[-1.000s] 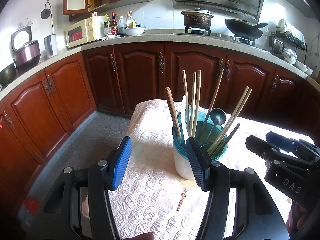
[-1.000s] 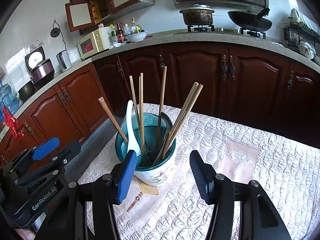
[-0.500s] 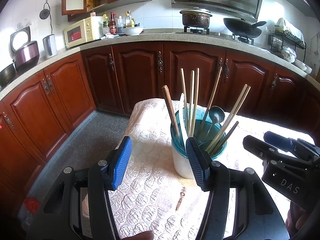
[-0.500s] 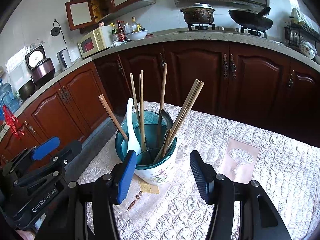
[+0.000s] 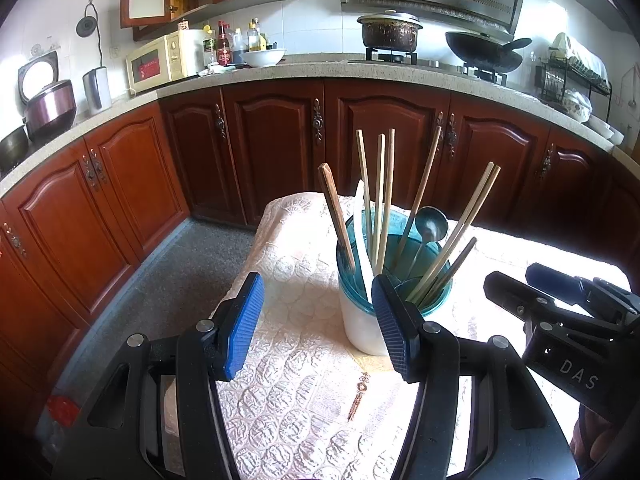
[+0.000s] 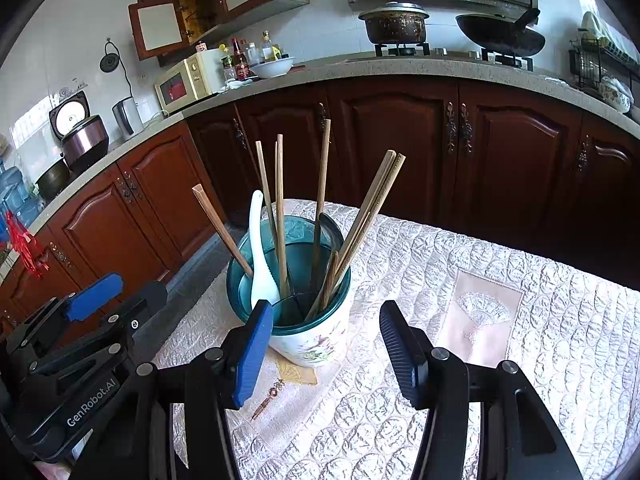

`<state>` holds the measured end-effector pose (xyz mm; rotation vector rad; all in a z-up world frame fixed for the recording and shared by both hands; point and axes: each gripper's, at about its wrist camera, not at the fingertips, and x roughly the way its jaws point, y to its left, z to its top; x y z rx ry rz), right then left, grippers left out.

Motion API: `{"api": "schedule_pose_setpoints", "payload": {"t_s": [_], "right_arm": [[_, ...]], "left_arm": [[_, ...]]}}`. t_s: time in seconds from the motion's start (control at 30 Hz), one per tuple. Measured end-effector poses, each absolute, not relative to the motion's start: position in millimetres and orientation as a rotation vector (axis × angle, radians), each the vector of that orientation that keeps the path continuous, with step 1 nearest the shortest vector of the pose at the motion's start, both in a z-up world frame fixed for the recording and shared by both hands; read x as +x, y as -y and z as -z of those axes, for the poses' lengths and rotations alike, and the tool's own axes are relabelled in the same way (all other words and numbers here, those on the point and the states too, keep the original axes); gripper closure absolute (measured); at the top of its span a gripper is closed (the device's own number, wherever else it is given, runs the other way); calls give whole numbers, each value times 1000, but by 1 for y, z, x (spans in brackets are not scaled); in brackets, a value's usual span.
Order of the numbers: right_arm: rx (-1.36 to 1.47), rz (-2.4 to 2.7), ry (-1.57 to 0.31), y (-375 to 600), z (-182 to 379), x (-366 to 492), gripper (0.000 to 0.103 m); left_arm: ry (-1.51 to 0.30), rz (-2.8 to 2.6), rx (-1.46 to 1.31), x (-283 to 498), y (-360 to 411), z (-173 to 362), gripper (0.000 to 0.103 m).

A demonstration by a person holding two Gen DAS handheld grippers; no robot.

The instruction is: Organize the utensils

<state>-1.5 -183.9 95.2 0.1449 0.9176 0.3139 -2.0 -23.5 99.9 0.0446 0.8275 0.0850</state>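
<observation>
A white floral holder with a teal rim (image 5: 362,328) (image 6: 316,340) stands on the quilted tablecloth (image 5: 296,360) (image 6: 500,340). Several wooden chopsticks (image 5: 386,196) (image 6: 280,208), a white ceramic spoon (image 5: 362,248) (image 6: 260,264) and a metal ladle (image 5: 430,224) stick out of it. My left gripper (image 5: 318,322) is open and holds nothing; the holder sits just beyond its right finger. My right gripper (image 6: 326,346) is open too, with the holder's near side just ahead of its gap. Each gripper also shows in the other's view (image 5: 560,304) (image 6: 88,320).
A small tasselled ornament (image 5: 358,394) (image 6: 268,398) lies on the cloth in front of the holder. Dark red cabinets (image 5: 280,140) and a stone counter (image 6: 400,66) with a microwave, pot and wok ring the table. Grey floor (image 5: 168,292) lies to the left.
</observation>
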Motion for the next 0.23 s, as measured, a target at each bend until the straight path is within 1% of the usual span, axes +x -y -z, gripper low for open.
{"api": "schedule_pose_setpoints", "payload": {"t_s": [0.23], "right_arm": [[160, -294, -921, 198, -87, -1, 50]], "left_arm": [[-827, -70, 46, -1, 24, -96, 47]]}}
